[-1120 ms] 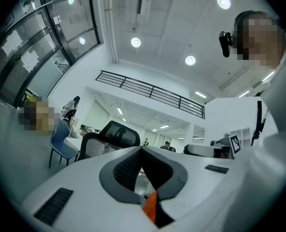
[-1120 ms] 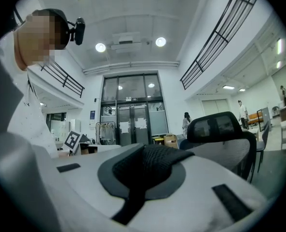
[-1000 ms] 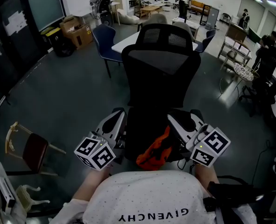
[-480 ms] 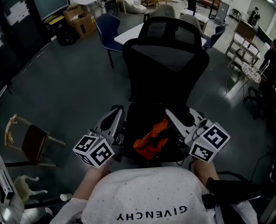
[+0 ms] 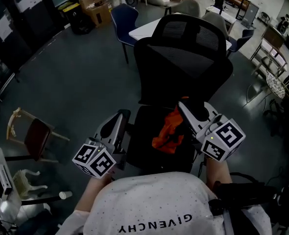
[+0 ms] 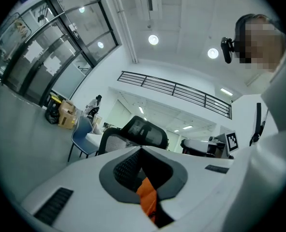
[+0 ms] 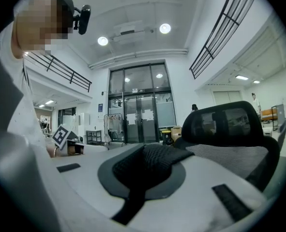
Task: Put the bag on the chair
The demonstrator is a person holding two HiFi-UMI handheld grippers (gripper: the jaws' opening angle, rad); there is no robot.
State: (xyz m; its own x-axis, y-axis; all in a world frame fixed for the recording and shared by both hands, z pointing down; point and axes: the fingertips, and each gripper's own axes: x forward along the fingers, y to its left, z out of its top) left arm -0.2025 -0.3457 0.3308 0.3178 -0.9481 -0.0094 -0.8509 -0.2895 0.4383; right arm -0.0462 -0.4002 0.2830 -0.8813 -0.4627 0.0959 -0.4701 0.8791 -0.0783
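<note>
A black office chair (image 5: 183, 58) with a mesh back stands right in front of me. Between my two grippers, over its seat (image 5: 144, 151), hangs a black bag with an orange part (image 5: 168, 130); its dark outline blends into the seat. My left gripper (image 5: 122, 116) is shut, and in the left gripper view orange cloth (image 6: 146, 201) and black mesh sit between its jaws (image 6: 143, 151). My right gripper (image 5: 183, 106) is shut on black mesh fabric (image 7: 150, 161), right beside the orange part. The chair back (image 7: 230, 124) rises just to the right in the right gripper view.
A white table (image 5: 149, 26) and a blue chair (image 5: 123, 21) stand behind the office chair. A small wooden chair with a red seat (image 5: 34, 136) is at the left. Cardboard boxes (image 5: 98, 6) lie far back; shelves and more chairs are at the right.
Both grippers have moved forward toward the chair back with the bag. The orange part has shifted right and up, close to the right gripper. The chair now looms nearer.
</note>
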